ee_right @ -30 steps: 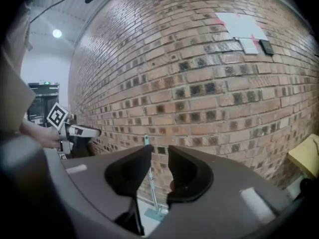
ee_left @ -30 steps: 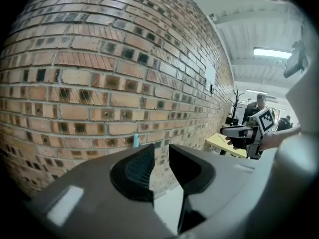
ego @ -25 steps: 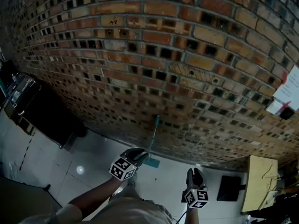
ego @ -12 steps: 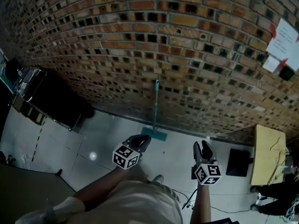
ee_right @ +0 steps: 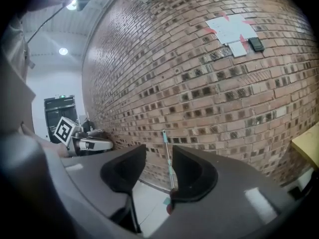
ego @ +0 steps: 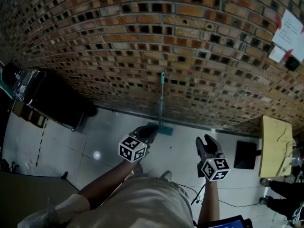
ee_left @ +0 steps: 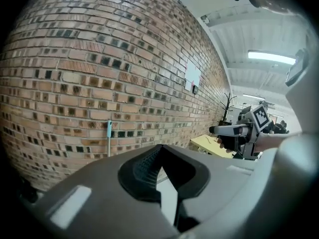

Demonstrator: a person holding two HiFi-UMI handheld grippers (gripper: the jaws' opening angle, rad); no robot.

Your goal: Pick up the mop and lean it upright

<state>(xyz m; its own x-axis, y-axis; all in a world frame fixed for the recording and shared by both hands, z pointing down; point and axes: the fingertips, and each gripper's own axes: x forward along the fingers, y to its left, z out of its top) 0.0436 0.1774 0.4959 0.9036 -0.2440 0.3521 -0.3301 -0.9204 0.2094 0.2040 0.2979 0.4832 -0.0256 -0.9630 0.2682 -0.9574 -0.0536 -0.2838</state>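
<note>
Head view: the mop (ego: 161,99) leans upright against the brick wall (ego: 199,46), and the print on the wall papers (ego: 289,32) is too small to read.
Left gripper view: the left gripper (ee_left: 160,150) has its jaws pressed together, empty.
Right gripper view: the right gripper (ee_right: 158,152) has its jaws spread; they have just been opening, with nothing between them.

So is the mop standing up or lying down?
Standing up. The mop leans against the brick wall, with its teal head down on the floor and its handle pointing up.

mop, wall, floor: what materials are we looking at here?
mop: thin pale shaft, likely metal or plastic, unclear; teal grip and head look plastic.
wall: rough matte brick, mortar lines visible.
floor: pale, glossy, probably tile or coated concrete; mirrors a lamp, shows seams.
</note>
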